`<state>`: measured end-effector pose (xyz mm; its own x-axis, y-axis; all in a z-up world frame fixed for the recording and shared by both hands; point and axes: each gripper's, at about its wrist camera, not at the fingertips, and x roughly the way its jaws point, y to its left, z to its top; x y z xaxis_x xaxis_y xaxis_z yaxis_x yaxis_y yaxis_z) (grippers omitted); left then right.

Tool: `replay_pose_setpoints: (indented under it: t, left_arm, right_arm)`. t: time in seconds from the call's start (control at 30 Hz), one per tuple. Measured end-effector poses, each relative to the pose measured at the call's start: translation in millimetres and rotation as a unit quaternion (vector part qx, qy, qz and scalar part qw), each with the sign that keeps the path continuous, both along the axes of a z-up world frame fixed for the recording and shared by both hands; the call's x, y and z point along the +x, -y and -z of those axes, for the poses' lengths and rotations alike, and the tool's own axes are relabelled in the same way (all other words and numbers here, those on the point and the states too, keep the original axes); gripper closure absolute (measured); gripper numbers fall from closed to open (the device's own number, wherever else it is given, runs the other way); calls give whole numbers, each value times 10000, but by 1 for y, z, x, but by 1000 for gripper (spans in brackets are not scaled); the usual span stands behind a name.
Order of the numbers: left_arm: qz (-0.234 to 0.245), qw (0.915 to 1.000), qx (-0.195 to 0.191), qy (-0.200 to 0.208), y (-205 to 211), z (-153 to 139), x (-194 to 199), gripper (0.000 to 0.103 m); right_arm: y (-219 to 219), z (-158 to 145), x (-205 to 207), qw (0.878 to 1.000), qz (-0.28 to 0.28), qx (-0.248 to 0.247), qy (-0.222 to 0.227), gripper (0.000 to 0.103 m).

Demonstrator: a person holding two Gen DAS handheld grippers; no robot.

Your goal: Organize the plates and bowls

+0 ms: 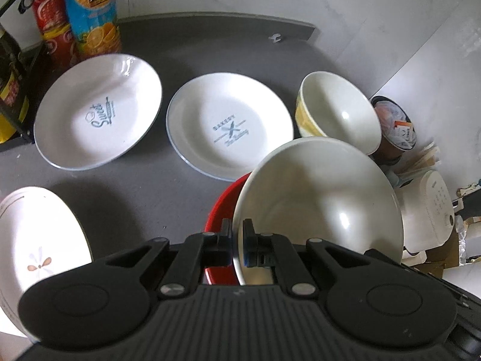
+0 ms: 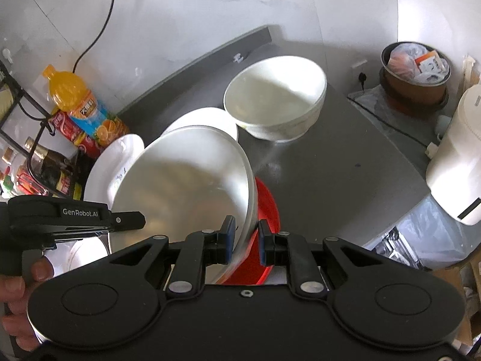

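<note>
White and glossy, the big bowl hangs tilted over a red bowl near the front edge of the grey counter. The left gripper pinches its near rim, fingers closed on the thin wall. The right gripper straddles the opposite rim, one pad inside against the wall, the other outside with a sliver of gap, so I cannot tell whether it truly clamps. Toward the back edge sit a "Sweets" plate and a "Bakery" plate side by side, with a yellow-banded bowl at the right edge. A flower-painted plate lies at the front left corner, and an orange drink bottle stands in the back left corner.
</note>
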<state>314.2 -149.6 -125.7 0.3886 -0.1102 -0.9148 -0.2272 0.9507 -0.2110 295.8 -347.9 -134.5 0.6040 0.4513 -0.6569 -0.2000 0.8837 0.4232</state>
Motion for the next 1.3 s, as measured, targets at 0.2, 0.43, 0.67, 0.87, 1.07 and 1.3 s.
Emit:
replay_pose_setpoints:
  t: [0.2,0.43,0.67,0.87,1.07,1.3]
  left_arm:
    - [-104,9998,50,-191,-2,14,-1,98]
    - [-140,9993,4,-346,-4,26,-2,98]
    - [-135,9991,-34,-388,-3,30,-1,97]
    - [-95,9986,-54,-509,-4,27,3,94]
    - [-73,9975,-106,-688,-6,20,6,89]
    - [0,9992,68,-385,-9,-2,9,66]
  right_arm:
    - [-5,7,2,9998,-115,-157,-82,87]
    - [-12,13,8,9993,-124,-327,-152,87]
    - [-14,19,10,9991,-111,-375,-183,88]
    - [-14,20,13,9992,1,-340,-201,90]
    - [-15,20,15,9992,42,-363,-166,91]
    - [-15,21,16,9992,45,-375,-157,93]
